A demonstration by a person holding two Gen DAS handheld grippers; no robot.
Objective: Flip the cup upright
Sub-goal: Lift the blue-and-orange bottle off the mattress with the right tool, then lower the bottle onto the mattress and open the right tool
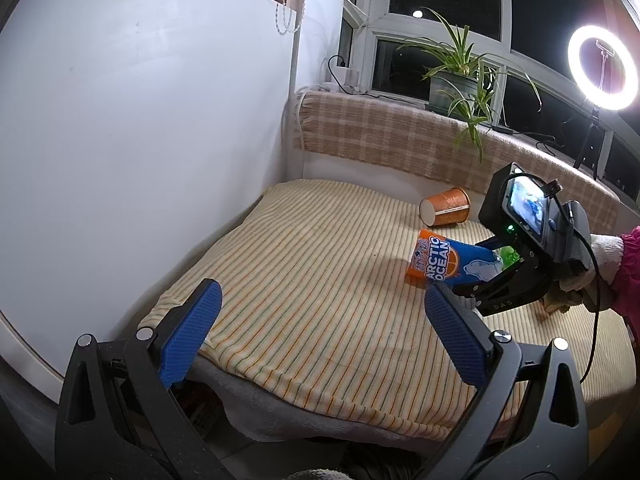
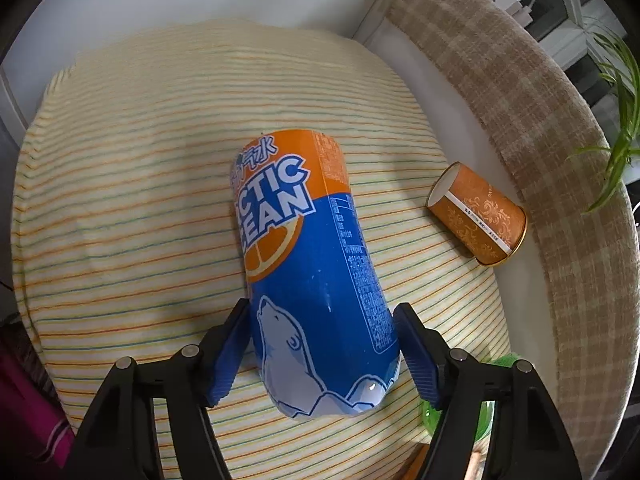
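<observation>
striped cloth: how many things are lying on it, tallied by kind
Paper cups, lying on their side: 1, the orange cup.
Drink containers: 1, the blue and orange Arctic Ocean bottle, tilted between the fingers of the right gripper.
Total: 2 on the striped cloth.

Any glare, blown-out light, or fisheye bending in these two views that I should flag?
Left wrist view: the lit white ring light is blown out at upper right, windows behind are black, and the white wall bows strongly. Right wrist view: evenly lit, only a small specular spot low on the blue and orange Arctic Ocean bottle; the striped cream cushion curves into a dome.
</observation>
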